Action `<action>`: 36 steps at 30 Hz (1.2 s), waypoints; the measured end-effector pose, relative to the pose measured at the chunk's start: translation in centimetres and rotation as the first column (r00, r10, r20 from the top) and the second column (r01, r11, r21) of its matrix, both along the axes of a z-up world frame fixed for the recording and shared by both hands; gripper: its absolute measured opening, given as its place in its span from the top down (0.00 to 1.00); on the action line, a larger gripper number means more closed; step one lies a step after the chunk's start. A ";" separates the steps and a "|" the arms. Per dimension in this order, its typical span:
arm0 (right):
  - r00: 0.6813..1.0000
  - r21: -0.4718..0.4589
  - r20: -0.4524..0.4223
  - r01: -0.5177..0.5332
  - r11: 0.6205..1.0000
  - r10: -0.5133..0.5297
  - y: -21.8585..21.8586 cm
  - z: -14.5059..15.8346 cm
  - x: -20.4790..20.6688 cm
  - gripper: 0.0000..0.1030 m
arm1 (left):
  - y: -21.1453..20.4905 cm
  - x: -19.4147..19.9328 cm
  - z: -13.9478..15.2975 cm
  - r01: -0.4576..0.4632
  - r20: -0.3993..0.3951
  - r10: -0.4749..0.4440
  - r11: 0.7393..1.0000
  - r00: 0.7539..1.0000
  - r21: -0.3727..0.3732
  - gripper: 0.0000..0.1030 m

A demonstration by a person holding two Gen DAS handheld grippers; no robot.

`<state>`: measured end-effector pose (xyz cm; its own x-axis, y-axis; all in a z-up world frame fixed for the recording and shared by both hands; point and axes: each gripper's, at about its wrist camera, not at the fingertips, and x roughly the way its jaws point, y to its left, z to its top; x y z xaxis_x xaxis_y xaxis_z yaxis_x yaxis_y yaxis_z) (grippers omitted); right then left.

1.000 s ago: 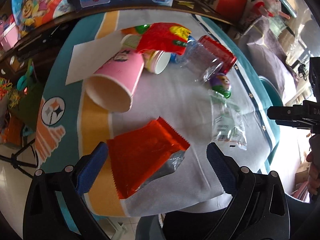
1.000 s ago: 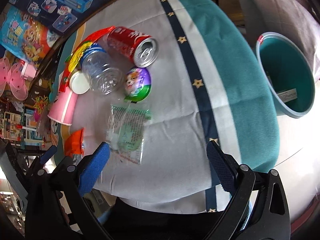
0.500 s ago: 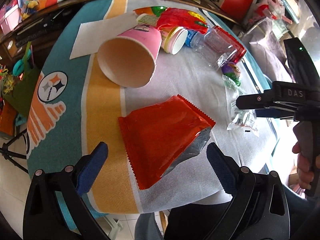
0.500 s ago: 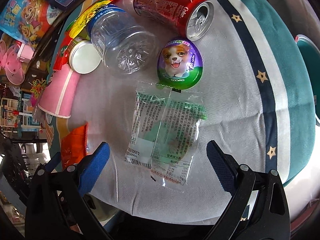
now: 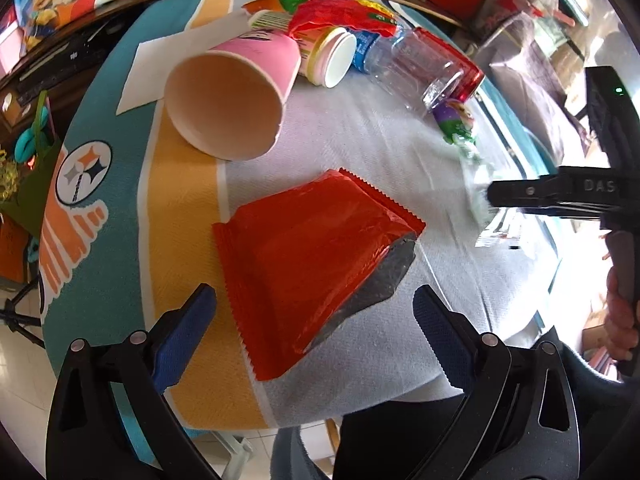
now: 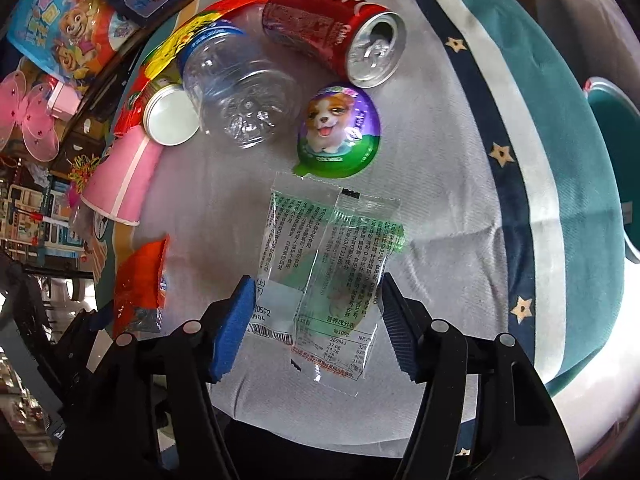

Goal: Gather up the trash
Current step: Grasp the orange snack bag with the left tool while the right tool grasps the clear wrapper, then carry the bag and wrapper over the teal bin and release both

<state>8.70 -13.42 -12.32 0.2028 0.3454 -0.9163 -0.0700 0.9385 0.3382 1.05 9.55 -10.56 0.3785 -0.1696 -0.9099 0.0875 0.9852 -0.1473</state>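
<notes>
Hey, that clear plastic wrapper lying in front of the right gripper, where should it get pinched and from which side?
Probably the clear wrapper's near end, coming from above. It lies flat on the tablecloth, and the right gripper's open fingers already straddle that end, so closing should bunch the film.

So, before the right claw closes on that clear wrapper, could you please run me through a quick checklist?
1. The clear plastic wrapper with green print lies between the right claw's fingers: ok.
2. Right claw open, blue pads either side of the wrapper: ok.
3. Pads touching the wrapper: cannot tell.
4. The purple-and-green egg-shaped capsule with a puppy picture sits clear of the pads: ok.
5. The teal round bin is in view past the table edge: ok, though only partly visible.
6. The left claw is open over the red foil snack bag, away from the right claw: ok.
</notes>
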 end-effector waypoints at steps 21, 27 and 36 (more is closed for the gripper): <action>0.992 0.130 0.019 0.121 0.984 -0.124 -7.2 0.8 -0.9 0.41 | -2.5 0.9 2.3 -0.038 0.048 0.038 0.999 0.998 0.001 0.64; 0.980 0.173 0.036 0.189 0.967 -0.198 -10.8 1.7 -1.3 0.41 | -5.1 1.1 4.4 0.024 0.083 -0.022 0.999 0.996 -0.021 0.64; 0.935 0.231 0.108 0.307 0.923 -0.338 -17.9 5.2 -1.1 0.41 | -12.2 4.0 8.1 0.179 0.152 -0.174 0.984 0.973 -0.015 0.64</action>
